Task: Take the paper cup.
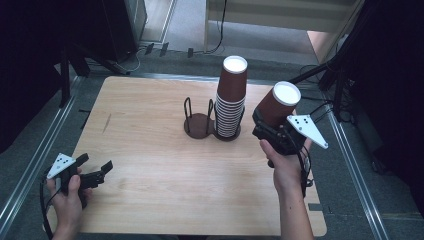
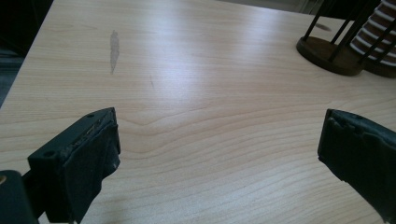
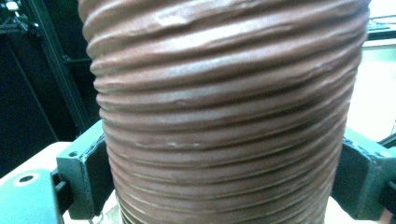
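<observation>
Gripping a brown cup (image 1: 276, 104) in the right gripper (image 1: 270, 131), jaws pressing both ribbed sides, as seen close up in the right gripper view (image 3: 224, 116). Holding the cup upside down, white base up, tilting toward the right, lifted clear of the table (image 1: 150, 150). Hovering just right of the stack (image 1: 231, 97) of like cups, apart from it. Standing upside down too, the stack, white base on top, sitting in the right ring of a dark holder (image 1: 200, 124) near the table's middle back. Leaving the holder's left ring bare, thin upright rods rising round it.

Resting the left gripper (image 1: 95, 172) low at the table's near left corner, jaws spread wide with nothing between them. Looking along those jaws in the left gripper view: bare wood (image 2: 210, 116) between the two black pads (image 2: 88, 163), a grey smear on the wood farther off, the holder (image 2: 327, 51) and the bottom of the stack (image 2: 380, 32) at the upper right, well apart from the gripper.

Wrapping a hand (image 1: 285, 167) round the right gripper's handle; another hand (image 1: 67, 197) round the left one.
</observation>
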`<state>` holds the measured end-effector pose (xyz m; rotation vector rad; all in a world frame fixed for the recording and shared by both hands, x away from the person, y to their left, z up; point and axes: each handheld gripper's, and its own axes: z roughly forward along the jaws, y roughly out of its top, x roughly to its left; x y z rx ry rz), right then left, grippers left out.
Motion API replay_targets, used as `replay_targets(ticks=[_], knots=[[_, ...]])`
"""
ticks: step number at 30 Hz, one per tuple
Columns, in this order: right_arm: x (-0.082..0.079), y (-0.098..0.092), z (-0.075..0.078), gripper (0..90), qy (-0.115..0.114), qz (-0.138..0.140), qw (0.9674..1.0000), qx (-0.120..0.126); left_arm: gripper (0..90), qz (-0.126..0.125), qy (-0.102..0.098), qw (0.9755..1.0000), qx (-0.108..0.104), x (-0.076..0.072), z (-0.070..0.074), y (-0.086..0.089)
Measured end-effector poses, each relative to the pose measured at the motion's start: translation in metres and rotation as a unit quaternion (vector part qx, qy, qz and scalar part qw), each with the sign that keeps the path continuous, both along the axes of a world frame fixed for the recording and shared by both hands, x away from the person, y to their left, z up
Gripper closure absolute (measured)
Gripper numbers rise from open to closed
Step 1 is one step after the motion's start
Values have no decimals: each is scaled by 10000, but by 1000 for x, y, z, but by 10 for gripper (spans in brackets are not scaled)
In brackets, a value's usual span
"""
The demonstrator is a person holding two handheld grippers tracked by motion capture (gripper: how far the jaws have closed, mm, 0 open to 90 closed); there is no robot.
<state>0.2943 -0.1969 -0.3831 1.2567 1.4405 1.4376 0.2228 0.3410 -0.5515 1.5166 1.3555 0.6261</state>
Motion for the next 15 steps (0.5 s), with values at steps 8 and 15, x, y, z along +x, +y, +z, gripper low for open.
replay_targets(ticks=[8,15], knots=[[-7,2,-21,99,113,-20,9999,-122,0,-84,113,9995,294,0,1,-4],[-13,1,-39,100,232,-18,9996,-185,0,-163,-74,9996,-213,-3,10,-5]])
